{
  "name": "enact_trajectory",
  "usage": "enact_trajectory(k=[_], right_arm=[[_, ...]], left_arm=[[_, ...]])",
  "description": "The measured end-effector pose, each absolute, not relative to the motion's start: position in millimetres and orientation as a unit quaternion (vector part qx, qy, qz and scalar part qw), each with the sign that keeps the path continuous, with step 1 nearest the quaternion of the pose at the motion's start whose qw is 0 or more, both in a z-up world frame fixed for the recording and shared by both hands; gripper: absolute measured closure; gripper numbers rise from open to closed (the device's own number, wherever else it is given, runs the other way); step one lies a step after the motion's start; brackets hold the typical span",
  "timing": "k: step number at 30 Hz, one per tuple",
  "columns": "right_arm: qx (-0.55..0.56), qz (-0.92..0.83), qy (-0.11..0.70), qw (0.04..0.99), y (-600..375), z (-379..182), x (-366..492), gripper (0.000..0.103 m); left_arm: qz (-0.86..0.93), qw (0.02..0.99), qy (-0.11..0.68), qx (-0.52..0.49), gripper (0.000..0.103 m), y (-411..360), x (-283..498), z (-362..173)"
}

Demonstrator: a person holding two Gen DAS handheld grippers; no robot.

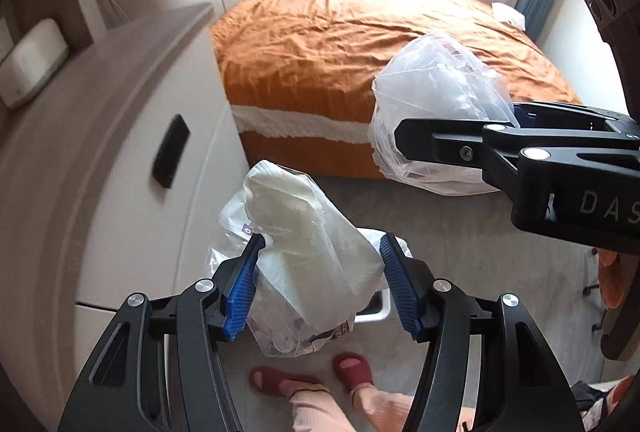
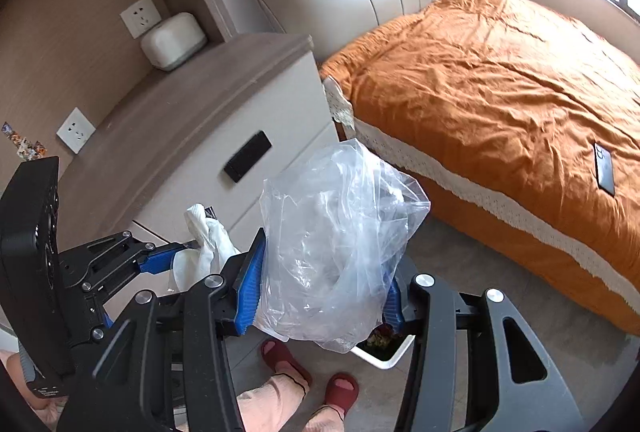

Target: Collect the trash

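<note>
A crumpled clear plastic bag [image 1: 308,272] with whitish film bunched inside is seen low in the middle of the left wrist view, held between the blue ribbed pads of the left tongs [image 1: 320,284], whose jaws are narrowed against the bag's two sides. A second, thinner transparent bag [image 2: 336,252], creased and glossy, is gripped by the right tongs [image 2: 324,292] at the lower centre of the right wrist view, its loose top puffed upward. Both bags are held above a white bin [image 2: 384,352] standing on the grey floor [image 2: 500,264], with its rim showing just under the bags and dark contents visible inside. To the left, the smooth white front of the bedside cabinet [image 2: 192,136] lies near; to the right, the lace-trimmed edge of the bed [image 2: 500,72] with its wrinkled orange cover borders a strip of open floor. Red slippers [image 2: 308,372] are seen at the bottom edge.
</note>
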State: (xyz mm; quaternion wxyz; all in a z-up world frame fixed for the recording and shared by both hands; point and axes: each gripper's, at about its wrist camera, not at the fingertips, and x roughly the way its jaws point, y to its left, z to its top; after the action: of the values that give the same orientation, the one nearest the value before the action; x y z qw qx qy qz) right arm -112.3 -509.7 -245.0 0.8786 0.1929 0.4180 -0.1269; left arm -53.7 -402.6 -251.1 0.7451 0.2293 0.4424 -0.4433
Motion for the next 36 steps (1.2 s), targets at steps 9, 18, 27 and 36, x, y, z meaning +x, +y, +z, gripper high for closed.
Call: enact_trajectory(k=[9,18,27,36], right_arm=[[0.227,-0.152,0.487,0.829,-533.3,-370.7,-100.2,0.053],[0.241,-0.165,0.528,0.797,-546.4,-500.2,-94.2,0.025],[0.262,-0.184,0.535,0.781,-562.1,-525.4,-106.5,0.004],[0.263,-0.188,0.5,0.803,-549.8,-455.6,-113.4,0.004]], left_arm=[[-0.486,0.684,0.487,0.241,0.044,-435.5,-47.4,-370.9],[-0.498,0.657,0.519,0.227,0.005,-446.9,-37.7,-494.3],[-0.478,0.667,0.526,0.222,0.005,-441.7,-27.7,-517.1],[-0.47,0.687,0.516,0.204,0.005,-426.5,-29.4,-455.6]])
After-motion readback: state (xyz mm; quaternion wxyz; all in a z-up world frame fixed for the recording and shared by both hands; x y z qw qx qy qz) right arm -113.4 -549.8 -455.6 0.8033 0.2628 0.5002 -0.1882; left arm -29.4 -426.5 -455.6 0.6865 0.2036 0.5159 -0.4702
